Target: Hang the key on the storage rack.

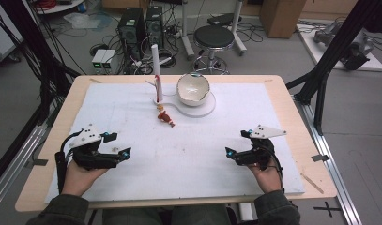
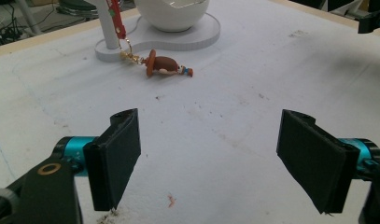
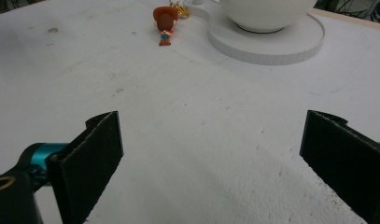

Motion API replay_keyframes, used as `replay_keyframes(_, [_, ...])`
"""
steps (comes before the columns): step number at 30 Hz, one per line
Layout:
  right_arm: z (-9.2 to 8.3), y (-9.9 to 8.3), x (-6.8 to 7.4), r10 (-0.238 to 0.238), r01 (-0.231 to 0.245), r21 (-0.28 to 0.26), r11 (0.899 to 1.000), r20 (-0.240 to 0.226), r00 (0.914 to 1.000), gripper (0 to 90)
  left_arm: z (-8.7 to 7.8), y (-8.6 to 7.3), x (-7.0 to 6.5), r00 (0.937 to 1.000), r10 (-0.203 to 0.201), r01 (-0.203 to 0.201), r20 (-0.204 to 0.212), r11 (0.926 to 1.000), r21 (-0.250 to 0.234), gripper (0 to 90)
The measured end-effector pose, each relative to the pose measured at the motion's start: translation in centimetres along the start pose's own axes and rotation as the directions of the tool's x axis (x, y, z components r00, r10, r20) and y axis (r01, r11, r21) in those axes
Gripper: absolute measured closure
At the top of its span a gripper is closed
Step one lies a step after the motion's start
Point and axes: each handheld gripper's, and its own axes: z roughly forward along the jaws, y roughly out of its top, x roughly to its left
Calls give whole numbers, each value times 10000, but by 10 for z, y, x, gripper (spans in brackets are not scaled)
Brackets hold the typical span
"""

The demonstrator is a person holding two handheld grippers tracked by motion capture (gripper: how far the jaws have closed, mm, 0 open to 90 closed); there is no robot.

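Gaping wide and gripping nothing, the jaws of the left gripper (image 1: 120, 144) and right gripper (image 1: 235, 142) are hovering over the white surface (image 1: 188, 154), while the small figure keychain (image 1: 165, 115) is lying well ahead, just beside the white stand (image 1: 198, 108) carrying the bowl (image 1: 193, 89).

open mat (image 1: 188, 150) ahead, keychain figure (image 1: 165, 116), bowl (image 1: 193, 89) beyond

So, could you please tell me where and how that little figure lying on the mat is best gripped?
Probably across the figure's narrow body, below the wide brown hat, coming down from above. It lies flat on the white mat, with a gold chain to the red strap on the post, so a side approach looks harder. Both grippers are open; the left gripper looks a little nearer.
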Motion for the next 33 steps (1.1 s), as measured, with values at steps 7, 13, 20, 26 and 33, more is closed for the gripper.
replay_keyframes(7, [0, 0, 0, 18, -18, 10, 10000, 49, 10000, 48, -2, -9, -1, 10000, -22, 24, -96, 9999, 167, 217])
replay_keyframes(13, [-1, 0, 0, 30, -30, 23, 10000, 36, 10000, 49, -5, -14, -3, 9998, -9, 13, -178, 9998, 197, 216])
replay_keyframes(20, [-1, -1, -1, 44, -45, 41, 10000, 68, 10000, 49, -10, -19, -5, 9998, -42, 45, -210, 9999, 161, 214])
replay_keyframes(26, [0, -2, 1, -78, 78, 109, 9999, 21, 10000, 48, -13, -24, -7, 9996, -51, 55, -261, 9998, 182, 214])
replay_keyframes(33, [2, -2, 2, -109, 110, 185, 9998, -33, 9999, 49, -15, -30, -8, 9995, -56, 62, -305, 9998, 196, 214])
